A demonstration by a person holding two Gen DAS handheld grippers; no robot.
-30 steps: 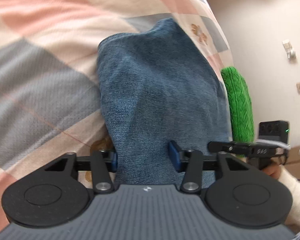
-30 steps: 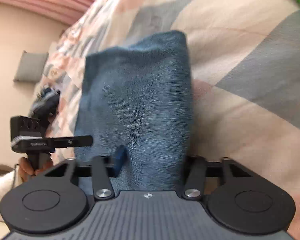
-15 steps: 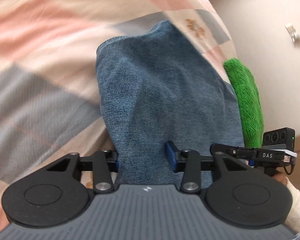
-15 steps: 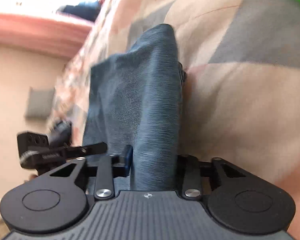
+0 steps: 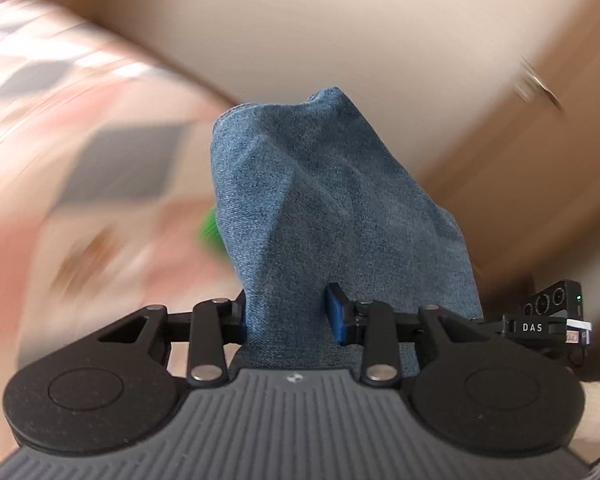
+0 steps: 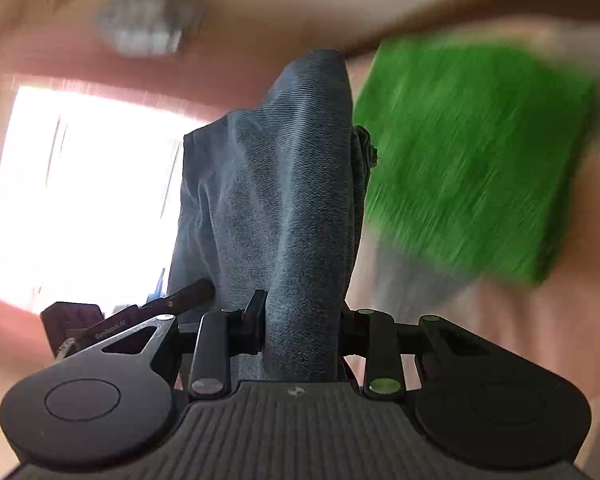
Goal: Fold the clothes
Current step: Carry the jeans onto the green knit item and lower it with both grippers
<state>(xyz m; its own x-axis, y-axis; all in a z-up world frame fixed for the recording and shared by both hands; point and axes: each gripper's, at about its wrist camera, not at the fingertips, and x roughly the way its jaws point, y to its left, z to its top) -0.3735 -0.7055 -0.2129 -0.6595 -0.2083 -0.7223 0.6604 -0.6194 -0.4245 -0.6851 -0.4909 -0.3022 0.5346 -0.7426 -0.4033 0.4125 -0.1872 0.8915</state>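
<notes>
Jeans [image 5: 324, 208] made of blue denim are pinched at both ends, and they stick up out of both grippers. In the left wrist view, the left gripper [image 5: 287, 316] has its two fingers squeezed on a thick bunch of the blue cloth. One blue pad [image 5: 337, 314] presses into the cloth on the right side, and the other pad on the left side is mostly hidden by it. The cloth fills the whole gap between the fingers. From there it rises in front of the fingers like a soft lumpy hill, with a crease running down its middle.

In the right wrist view, the right gripper [image 6: 300, 326] is also closed tight on the jeans [image 6: 276, 200]. A fat rolled fold sits between its fingers, and the dark left finger [image 6: 256, 320] pushes into it. The fold stands up tall ahead of the fingers.

To the right of the left gripper's fingers, a black device marked DAS [image 5: 540, 326] shows beside the cloth.

Farther out past the right gripper's fingers, on the right side, lies a green knit cloth [image 6: 472, 160], very blurry. Under it is a blurry checked bedspread [image 5: 100, 152] in pink, grey and cream. A bright window [image 6: 84, 200] glows far off on the left.
</notes>
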